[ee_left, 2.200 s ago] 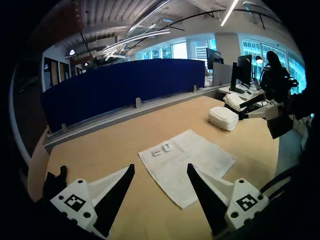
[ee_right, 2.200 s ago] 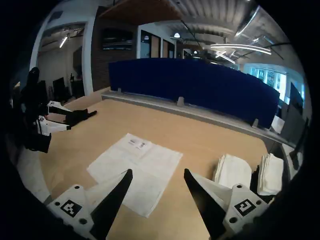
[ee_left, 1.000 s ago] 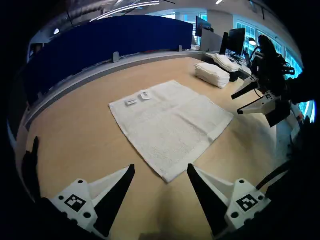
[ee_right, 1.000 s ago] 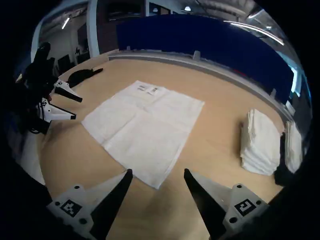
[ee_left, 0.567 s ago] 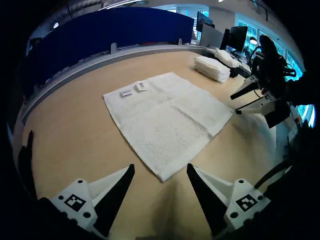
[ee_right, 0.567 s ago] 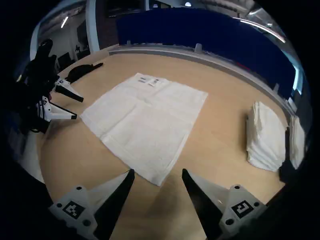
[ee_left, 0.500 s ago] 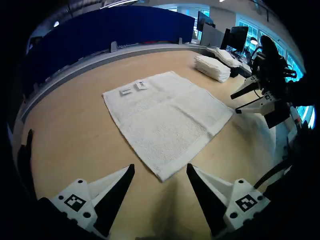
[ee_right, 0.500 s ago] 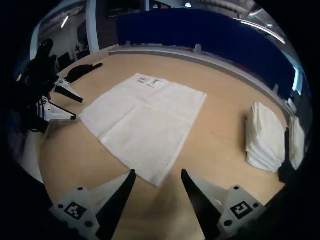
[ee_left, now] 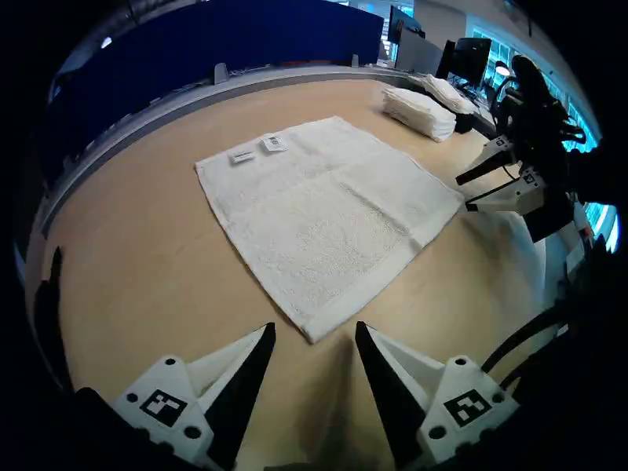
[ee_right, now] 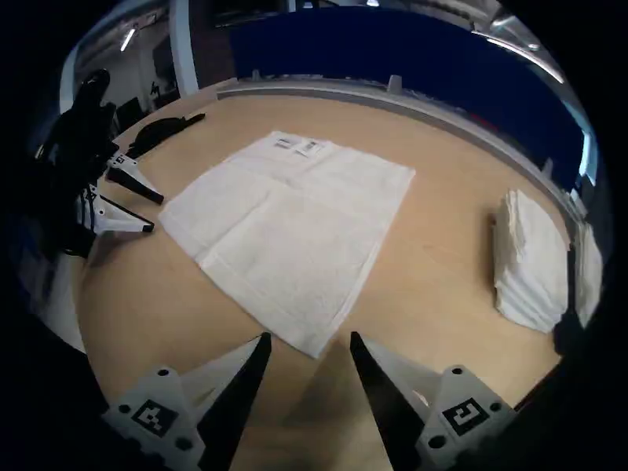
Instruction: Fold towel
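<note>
Towel (ee_left: 330, 220) lies spread flat in the middle of the wooden table (ee_left: 141, 235). It's white and looks like a single layer, with faint crease lines across it and two small labels (ee_left: 257, 151) by its far edge, so as far as I can judge no fold has been made yet. Left gripper (ee_left: 314, 330) hangs low at the near corner, fingers parted, the corner tip just ahead between them, nothing pinched. Right gripper (ee_right: 309, 337) strikes the same pose at the neighbouring corner: fingers apart, empty, the corner pointing into the gap. Each one can also be seen from the other's view, poised beside its own corner. Off to the side, a stack of folded towels (ee_right: 530, 263) sits well apart from the spread one, and a blue partition (ee_left: 196, 47) runs along the table's far edge. All the work is ahead, I'd say: close on both corners, lift, carry them over to the far edge, then fold again.
</note>
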Tool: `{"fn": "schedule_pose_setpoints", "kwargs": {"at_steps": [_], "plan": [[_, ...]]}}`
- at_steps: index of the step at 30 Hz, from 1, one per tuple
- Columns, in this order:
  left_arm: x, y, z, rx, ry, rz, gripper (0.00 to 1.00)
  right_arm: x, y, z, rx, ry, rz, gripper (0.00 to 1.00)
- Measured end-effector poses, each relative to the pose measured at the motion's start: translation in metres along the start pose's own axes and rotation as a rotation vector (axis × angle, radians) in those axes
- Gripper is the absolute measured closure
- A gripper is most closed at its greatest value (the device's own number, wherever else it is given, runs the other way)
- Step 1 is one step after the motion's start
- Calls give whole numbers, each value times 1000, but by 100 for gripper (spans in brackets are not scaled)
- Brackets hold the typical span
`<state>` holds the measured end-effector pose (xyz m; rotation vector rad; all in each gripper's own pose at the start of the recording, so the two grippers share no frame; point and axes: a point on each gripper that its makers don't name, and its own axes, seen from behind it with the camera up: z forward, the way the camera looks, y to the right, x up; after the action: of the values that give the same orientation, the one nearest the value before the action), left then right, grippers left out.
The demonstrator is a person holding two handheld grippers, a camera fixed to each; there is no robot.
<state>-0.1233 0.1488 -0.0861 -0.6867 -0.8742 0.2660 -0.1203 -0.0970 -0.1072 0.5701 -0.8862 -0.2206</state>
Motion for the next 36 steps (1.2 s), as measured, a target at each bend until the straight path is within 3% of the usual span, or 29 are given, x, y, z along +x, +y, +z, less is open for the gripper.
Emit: {"fn": "schedule_pose_setpoints", "kwargs": {"at_steps": [2,7,20,30,36], "plan": [[0,0,0,3,-6,4,31,-2,-1,1,2,-8,-4,25],[-3,-1,0,11,-20,5,38,-6,-3,4,13,-23,-6,36],[0,2,-1,4,-29,-35,39,-7,-3,6,7,-27,-6,38],[-3,0,1,15,-38,-32,44,-8,-1,7,-2,-34,-15,62],[-4,-1,2,25,-48,-34,49,-9,-1,7,-14,-36,-22,68]]}}
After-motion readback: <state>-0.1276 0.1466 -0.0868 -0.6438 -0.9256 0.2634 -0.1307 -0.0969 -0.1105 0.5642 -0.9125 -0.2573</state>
